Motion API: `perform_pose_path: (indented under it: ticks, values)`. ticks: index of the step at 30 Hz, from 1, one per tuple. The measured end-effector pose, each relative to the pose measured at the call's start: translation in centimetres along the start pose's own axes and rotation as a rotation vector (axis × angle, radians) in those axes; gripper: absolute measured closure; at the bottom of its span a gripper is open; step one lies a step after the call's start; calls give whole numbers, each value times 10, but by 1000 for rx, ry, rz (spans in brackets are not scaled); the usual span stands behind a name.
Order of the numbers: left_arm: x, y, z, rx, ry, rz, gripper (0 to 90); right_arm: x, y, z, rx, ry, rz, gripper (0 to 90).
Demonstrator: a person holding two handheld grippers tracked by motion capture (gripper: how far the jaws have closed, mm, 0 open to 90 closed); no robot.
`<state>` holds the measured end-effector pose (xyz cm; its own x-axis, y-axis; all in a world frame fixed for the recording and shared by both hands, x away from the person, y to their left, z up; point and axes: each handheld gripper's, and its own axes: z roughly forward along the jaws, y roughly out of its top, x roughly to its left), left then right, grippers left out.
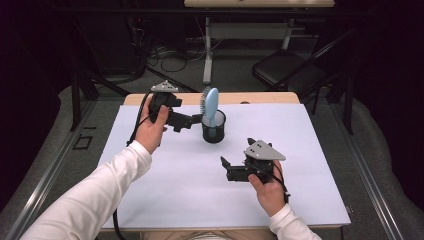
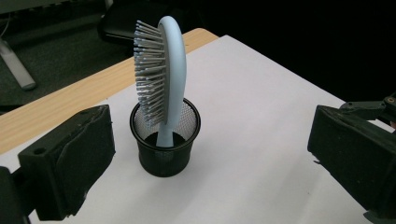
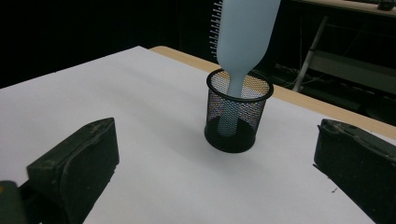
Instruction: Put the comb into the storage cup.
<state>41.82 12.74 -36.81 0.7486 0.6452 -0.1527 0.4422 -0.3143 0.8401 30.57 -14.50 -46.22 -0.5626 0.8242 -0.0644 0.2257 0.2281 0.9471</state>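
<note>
A black mesh cup (image 1: 214,132) stands upright on the white sheet (image 1: 310,150), towards its far middle. A light-blue hairbrush (image 1: 211,104) stands in the cup handle down, bristles facing left. My left gripper (image 1: 195,120) is just left of the cup, open, with nothing between its jaws. In the left gripper view the cup (image 2: 164,150) and the brush (image 2: 172,70) stand a little ahead of the open left gripper (image 2: 210,161). My right gripper (image 1: 227,169) is nearer and right of the cup, open and empty. In the right gripper view the cup (image 3: 238,116) and the brush (image 3: 246,32) lie beyond the right gripper (image 3: 215,165).
The sheet covers a wooden table whose bare edge (image 1: 265,98) shows at the back. Behind the table are a black chair (image 1: 285,67), a desk leg (image 1: 207,50) and cables on the floor. Dark metal frames stand at both sides.
</note>
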Motion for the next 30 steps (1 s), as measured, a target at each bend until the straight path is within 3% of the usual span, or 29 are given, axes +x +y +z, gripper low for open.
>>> perform_pose_path:
  ticks: [14,24,30]
  values:
    - [-4,-18,-20,5,2,-1,8,1,0,0,1,-9,-5,0]
    - [3,-34,-40,-7,33,-23,9,1,0,-4,0,-9,3,0]
    - [6,-45,-51,-12,57,-26,13,-5,0,-11,5,-32,-4,0]
